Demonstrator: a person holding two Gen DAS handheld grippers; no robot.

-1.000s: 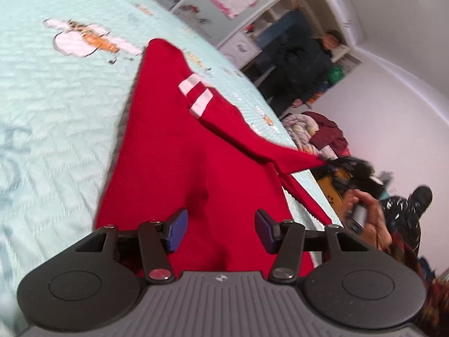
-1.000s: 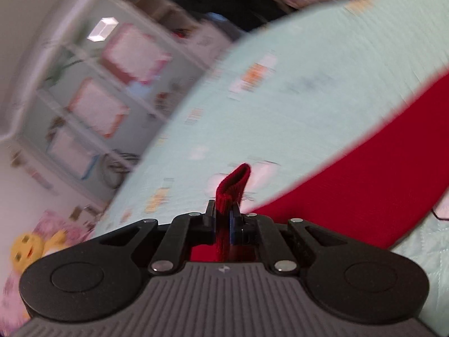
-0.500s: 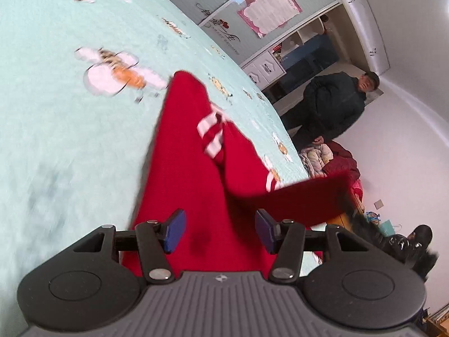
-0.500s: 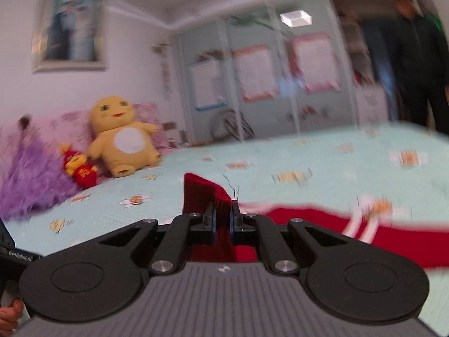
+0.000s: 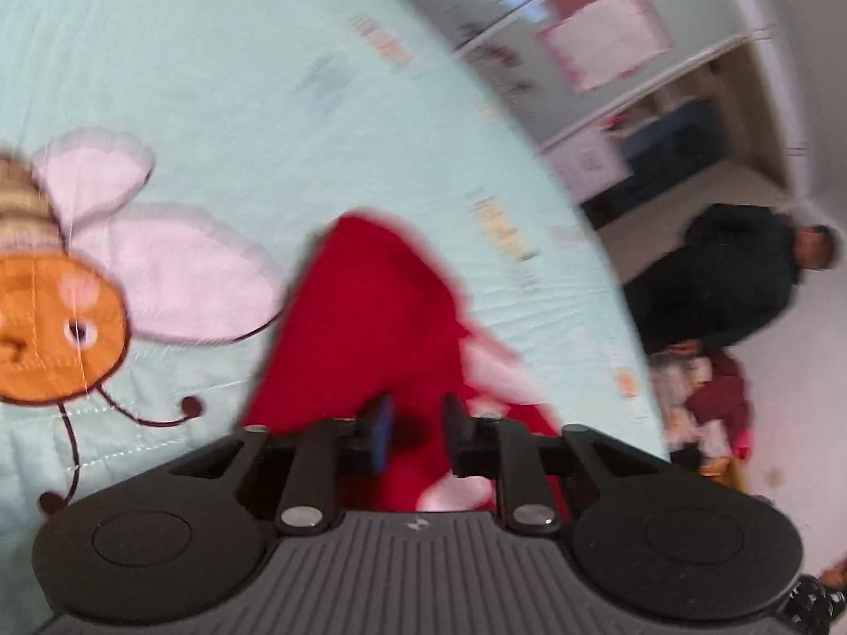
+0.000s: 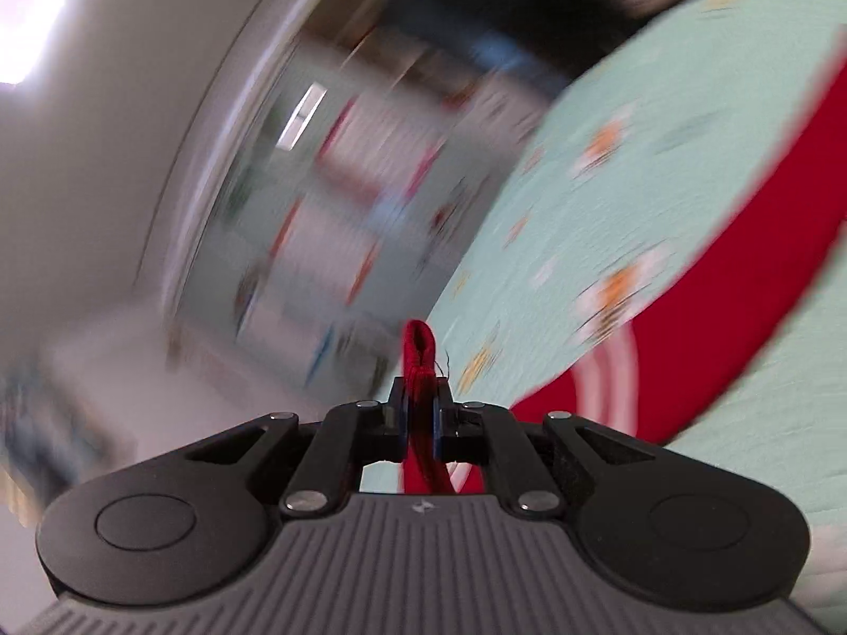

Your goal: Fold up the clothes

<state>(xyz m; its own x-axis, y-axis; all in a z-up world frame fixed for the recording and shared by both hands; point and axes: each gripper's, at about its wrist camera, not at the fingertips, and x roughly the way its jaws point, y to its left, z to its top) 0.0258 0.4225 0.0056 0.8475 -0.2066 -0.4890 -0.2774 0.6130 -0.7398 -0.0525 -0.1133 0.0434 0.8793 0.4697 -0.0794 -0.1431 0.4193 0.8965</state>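
**Carrying a pinched edge of the red garment across the bed**

Holding a fold of the red garment (image 6: 688, 328) clenched between its fingers, your right hand-held gripper (image 6: 420, 418) has the cloth doubled into a small loop that pokes out above the pads, and the rest trails away from that pinch down onto the pale green bedspread (image 6: 661, 121). Keep that pinch firm; the right wrist view is heavily smeared, which suggests a fast swing, and a thin hold can slip.

Your left hand-held gripper (image 5: 414, 426) hangs just above the garment with its fingers parted and nothing between them, though the gap is narrow. Beyond it the garment runs up to a point, just beside the embroidered bee (image 5: 69, 286) on the bedspread. White stripes (image 5: 492, 370) show on the side away from the bee.

To fold well, judge where the crease should fall, then lay the carried edge down flat so it meets the cloth squarely. Use the free gripper to pin the cloth near the bee. How many folds the garment already carries cannot be told from these blurred views.
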